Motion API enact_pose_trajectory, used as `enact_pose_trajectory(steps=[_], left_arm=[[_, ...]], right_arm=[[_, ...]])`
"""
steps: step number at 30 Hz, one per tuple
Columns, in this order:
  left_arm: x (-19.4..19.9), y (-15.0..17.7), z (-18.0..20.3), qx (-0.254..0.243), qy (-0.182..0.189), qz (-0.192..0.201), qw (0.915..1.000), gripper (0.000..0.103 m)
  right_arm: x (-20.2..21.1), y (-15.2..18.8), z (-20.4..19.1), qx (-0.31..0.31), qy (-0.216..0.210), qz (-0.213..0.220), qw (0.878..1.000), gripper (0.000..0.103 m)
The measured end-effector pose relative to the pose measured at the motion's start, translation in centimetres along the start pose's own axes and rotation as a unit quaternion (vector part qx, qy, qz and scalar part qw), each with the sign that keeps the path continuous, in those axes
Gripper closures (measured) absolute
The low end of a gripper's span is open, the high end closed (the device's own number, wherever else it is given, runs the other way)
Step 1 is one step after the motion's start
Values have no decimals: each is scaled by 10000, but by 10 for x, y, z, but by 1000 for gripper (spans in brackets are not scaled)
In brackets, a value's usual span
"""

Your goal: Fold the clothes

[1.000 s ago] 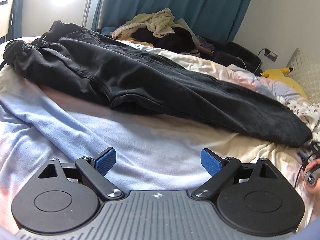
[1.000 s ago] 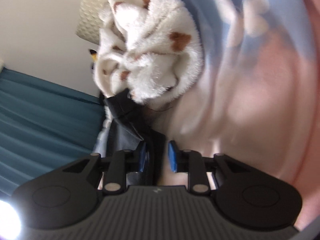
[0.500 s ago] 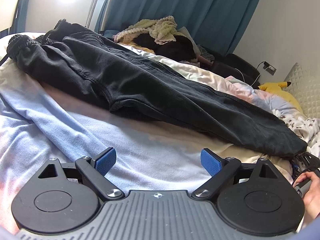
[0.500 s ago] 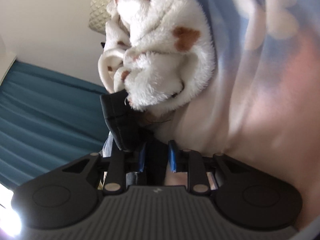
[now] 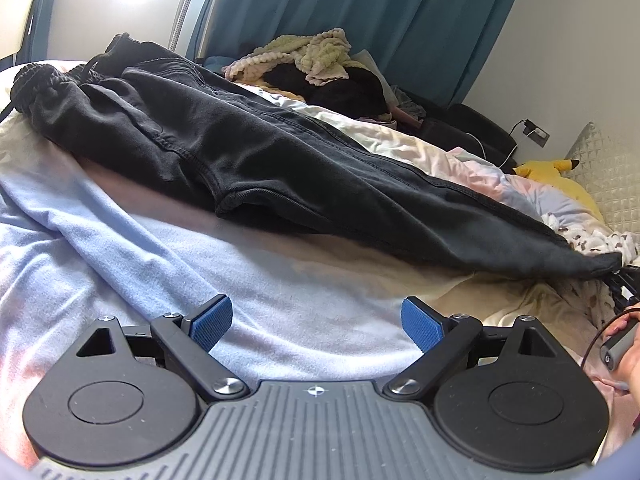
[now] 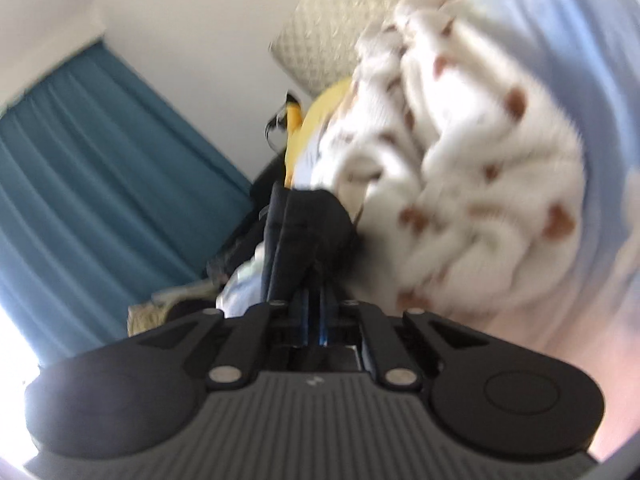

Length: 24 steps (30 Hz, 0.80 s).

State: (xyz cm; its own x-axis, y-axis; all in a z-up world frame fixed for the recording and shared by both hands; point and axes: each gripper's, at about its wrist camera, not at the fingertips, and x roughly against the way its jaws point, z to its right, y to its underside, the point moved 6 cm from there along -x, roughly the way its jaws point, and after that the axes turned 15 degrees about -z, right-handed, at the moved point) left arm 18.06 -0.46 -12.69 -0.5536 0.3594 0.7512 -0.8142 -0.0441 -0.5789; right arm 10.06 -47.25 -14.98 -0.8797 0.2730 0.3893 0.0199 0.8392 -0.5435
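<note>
Beside spotted fleece (image 6: 472,200), right claw (image 6: 314,304) pinches black trousers (image 5: 248,160); left claw (image 5: 316,322) spread over blanket (image 5: 120,264).

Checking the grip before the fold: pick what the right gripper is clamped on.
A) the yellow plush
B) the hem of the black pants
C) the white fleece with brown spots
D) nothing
B: the right gripper has its jaws closed on black pants fabric.

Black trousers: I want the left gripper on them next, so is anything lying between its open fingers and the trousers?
Nothing visible does. Only bare light blue blanket lies between the left gripper and the black trousers.
</note>
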Motion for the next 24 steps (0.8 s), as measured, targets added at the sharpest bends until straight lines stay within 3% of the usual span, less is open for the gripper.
enact_pose_trajectory(steps=[3, 6, 8, 14, 16, 17, 18, 20, 24], left_arm=[[-2, 1, 1, -54, 60, -23, 10000, 10], [-4, 0, 3, -76, 107, -15, 9999, 10], [-5, -1, 4, -97, 104, -8, 9999, 10], [-1, 0, 10, -175, 63, 78, 9998, 10], [2, 1, 12, -215, 42, 121, 9997, 10], [3, 2, 13, -230, 32, 141, 9996, 10], [5, 2, 14, -237, 27, 159, 9996, 10], [8, 2, 14, -246, 28, 189, 9995, 10], [10, 2, 15, -259, 22, 234, 9994, 10]], right_arm=[[5, -6, 11, 11, 27, 114, 9999, 100], [18, -23, 42, -602, 208, 360, 9973, 102], [19, -34, 66, -1079, -169, 297, 9936, 102], [48, -10, 81, -1511, -448, -59, 9875, 96], [55, -7, 70, -1608, -624, -275, 9846, 80], [54, -2, 63, -1724, -736, -437, 9813, 55], [51, 8, 60, -1861, -872, -643, 9765, 39], [39, 28, 56, -2012, -1036, -1077, 9681, 38], [17, 53, 49, -1800, -777, -1524, 9687, 37]])
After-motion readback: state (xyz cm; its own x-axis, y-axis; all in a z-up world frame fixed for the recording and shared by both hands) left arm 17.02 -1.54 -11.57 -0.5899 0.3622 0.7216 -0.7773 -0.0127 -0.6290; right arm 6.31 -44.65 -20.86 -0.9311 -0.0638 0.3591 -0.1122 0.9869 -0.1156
